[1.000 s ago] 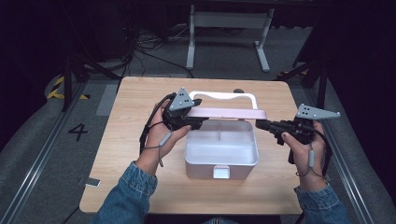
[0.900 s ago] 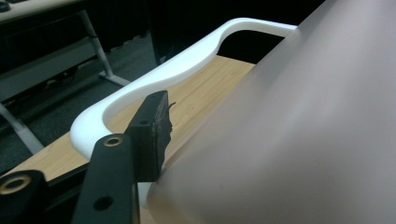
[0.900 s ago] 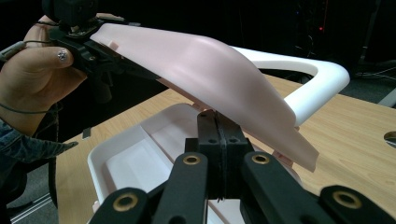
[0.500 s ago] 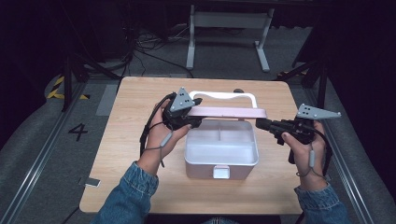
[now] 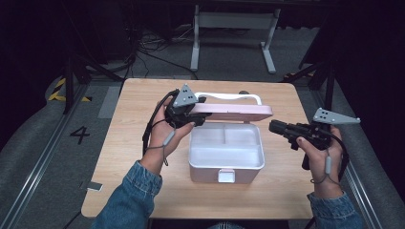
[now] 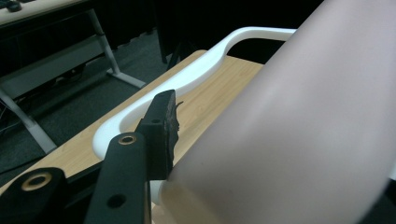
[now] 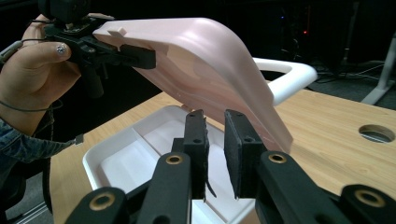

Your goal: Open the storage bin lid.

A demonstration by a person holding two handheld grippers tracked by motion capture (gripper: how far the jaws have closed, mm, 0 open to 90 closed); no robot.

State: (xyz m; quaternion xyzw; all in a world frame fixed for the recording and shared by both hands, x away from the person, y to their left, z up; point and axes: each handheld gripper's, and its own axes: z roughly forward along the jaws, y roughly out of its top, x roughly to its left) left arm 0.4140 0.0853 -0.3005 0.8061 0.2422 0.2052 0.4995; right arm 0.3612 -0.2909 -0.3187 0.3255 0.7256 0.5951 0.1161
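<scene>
My left tongs (image 5: 195,114) are clamped on the left end of the pink lid (image 5: 234,112), holding it raised over the white lunch box (image 5: 226,153) at mid-bench (image 5: 119,157), its long axis running crosswise. My right tongs (image 5: 276,128) sit just right of the lid's free end, nearly closed and empty, so I'd judge they're nearer that end.
</scene>
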